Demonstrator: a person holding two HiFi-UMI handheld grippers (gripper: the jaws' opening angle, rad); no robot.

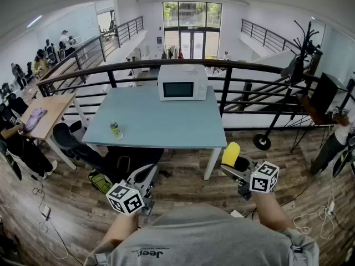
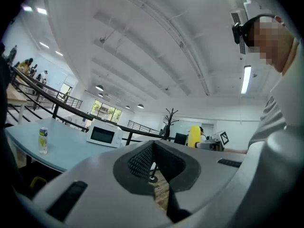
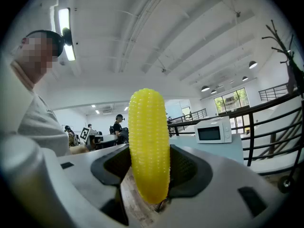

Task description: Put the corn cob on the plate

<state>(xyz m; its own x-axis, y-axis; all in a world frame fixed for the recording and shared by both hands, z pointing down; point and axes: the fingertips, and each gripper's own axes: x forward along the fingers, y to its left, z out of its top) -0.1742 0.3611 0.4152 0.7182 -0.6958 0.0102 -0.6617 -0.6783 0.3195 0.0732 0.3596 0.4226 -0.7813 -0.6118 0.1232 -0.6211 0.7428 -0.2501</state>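
A yellow corn cob (image 3: 149, 146) stands upright between the pads of my right gripper (image 3: 149, 171), which is shut on its lower half. In the head view the corn cob (image 1: 230, 154) sticks up from the right gripper (image 1: 233, 163) over the wooden floor, just off the near right corner of the light blue table (image 1: 161, 121). My left gripper (image 1: 150, 175) hangs lower left, in front of the table's near edge. Seen from its own camera, the left gripper (image 2: 153, 156) has its jaws together with nothing in them. No plate shows in any view.
A white microwave (image 1: 182, 82) stands at the table's far edge and a small bottle (image 1: 115, 129) near its left front. A black railing (image 1: 244, 87) runs behind. A tripod stand (image 1: 262, 142) is at the right, bags (image 1: 100, 182) lie under the table, and people sit at the left.
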